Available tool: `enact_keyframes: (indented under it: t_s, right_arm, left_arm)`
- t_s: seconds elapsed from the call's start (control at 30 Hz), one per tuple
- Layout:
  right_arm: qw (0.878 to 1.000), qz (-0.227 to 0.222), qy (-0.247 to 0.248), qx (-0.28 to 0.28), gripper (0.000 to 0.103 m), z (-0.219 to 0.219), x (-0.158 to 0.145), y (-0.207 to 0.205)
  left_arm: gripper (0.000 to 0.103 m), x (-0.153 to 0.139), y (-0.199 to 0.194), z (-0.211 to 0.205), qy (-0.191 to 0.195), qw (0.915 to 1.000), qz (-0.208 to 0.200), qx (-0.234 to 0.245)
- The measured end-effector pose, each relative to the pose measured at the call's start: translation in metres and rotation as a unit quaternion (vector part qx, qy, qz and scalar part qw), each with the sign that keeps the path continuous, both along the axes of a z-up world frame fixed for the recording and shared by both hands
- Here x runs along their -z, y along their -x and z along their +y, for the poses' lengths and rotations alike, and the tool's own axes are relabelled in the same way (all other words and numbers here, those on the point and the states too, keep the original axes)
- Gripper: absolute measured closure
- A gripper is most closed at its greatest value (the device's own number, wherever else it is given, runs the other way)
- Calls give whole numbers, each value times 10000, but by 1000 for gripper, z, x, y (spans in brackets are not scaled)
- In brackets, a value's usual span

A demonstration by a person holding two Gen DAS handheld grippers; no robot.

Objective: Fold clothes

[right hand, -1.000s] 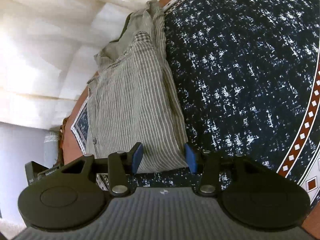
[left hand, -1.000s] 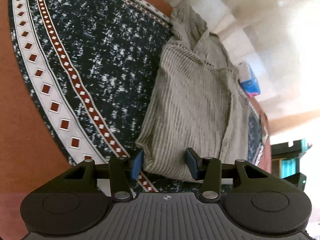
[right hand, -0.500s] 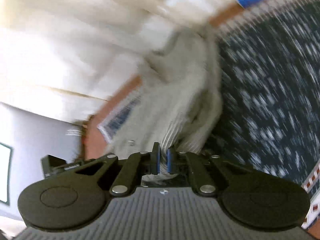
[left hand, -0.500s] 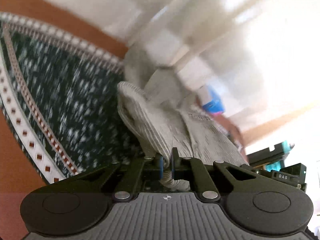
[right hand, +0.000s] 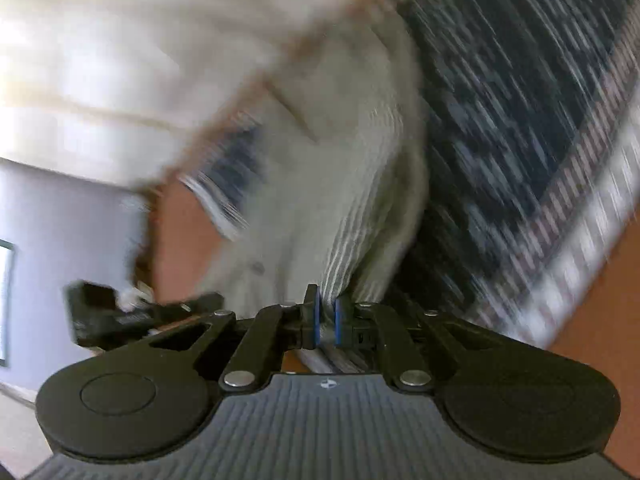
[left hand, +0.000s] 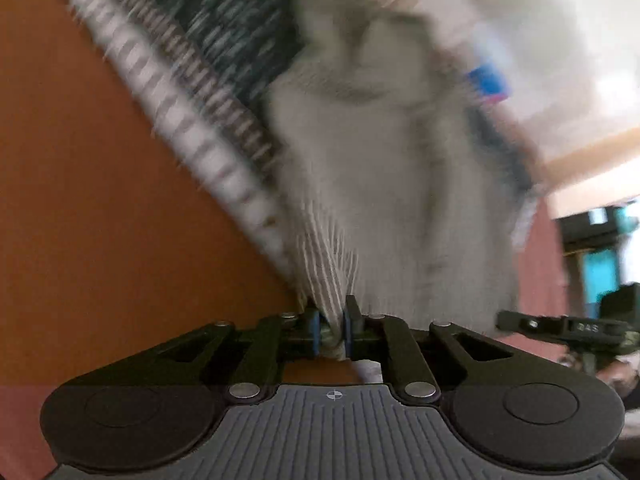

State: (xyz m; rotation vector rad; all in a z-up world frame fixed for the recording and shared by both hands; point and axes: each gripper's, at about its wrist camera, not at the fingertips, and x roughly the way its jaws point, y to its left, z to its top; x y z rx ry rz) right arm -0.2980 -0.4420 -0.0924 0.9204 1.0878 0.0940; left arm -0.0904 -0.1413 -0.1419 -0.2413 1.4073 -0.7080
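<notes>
A grey-green striped shirt (left hand: 360, 168) lies stretched over a dark speckled cloth with a patterned border (left hand: 224, 40). My left gripper (left hand: 331, 330) is shut on the shirt's near hem. In the right wrist view the same shirt (right hand: 320, 184) runs away from me, and my right gripper (right hand: 327, 320) is shut on its near hem. Each gripper shows at the edge of the other's view: the right one (left hand: 568, 326) and the left one (right hand: 120, 312). Both views are blurred by motion.
The cloth (right hand: 520, 92) covers an orange-brown surface (left hand: 100, 220). A blue and pink object (left hand: 486, 84) sits beyond the shirt near a pale wall (right hand: 100, 60). Dark furniture (left hand: 600, 236) stands at the far right.
Both grippers were open around the shirt's hem a second ago, then shut on it. Both have since pulled the shirt back toward the cloth's border, and the views swing fast.
</notes>
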Motion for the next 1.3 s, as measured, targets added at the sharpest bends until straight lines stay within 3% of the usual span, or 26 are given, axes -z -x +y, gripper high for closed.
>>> enact_keyframes:
  t_s: [0.07,0.1,0.17,0.2,0.23,0.3,0.47,0.63,0.7,0.87,1.0,1.13,1.3]
  right_arm:
    - [9992,336,41,206,89,-1,23,6]
    - [9993,269,75,244,87,-3,20,6]
    - [9994,61,147,301,73,-8,8,4]
    - [9991,-93,341,248,61,-9,-2,0]
    - [9979,-255,559,183,56,-11,-13,-5]
    - [9944,-587,866,125,54,-17,-28,-17]
    - [9887,-813,1245,186,52,-26,-22,-60]
    - [9924,-151,1212,-151,53,-20,13,-94]
    - [9906,-33,1322,-360,53,-18,14,-100]
    - [9874,-807,1352,-124,53,-49,-34,-122]
    - [9809,-1113,1596,78,54,-74,-55,-177]
    - [9799,-1107,1660,101,54,-86,-43,-234]
    - [9848,-955,1451,19,53,-94,-17,-279]
  left_arm:
    - [76,-3,-5,4,162,9997,45,-152]
    - [75,-12,-9,7,236,9995,-88,-169]
    - [74,-30,-18,11,337,9985,-376,-205]
    - [71,-39,-25,13,368,9976,-533,-231]
    - [68,-45,-31,13,385,9966,-677,-273]
    - [55,-53,-45,11,357,9941,-965,-354]
    - [55,-45,-62,-8,155,9945,-1023,-162]
    - [56,-32,-76,-28,-18,9953,-968,97]
    - [56,-28,-82,-36,-86,9953,-949,194]
    - [55,-46,-145,-47,-67,9907,-1320,-320]
    - [55,-61,-195,-55,-52,9842,-1613,-731]
    - [55,-50,-241,-73,-183,9829,-1613,-865]
    - [54,-34,-267,-95,-144,9872,-1448,-659]
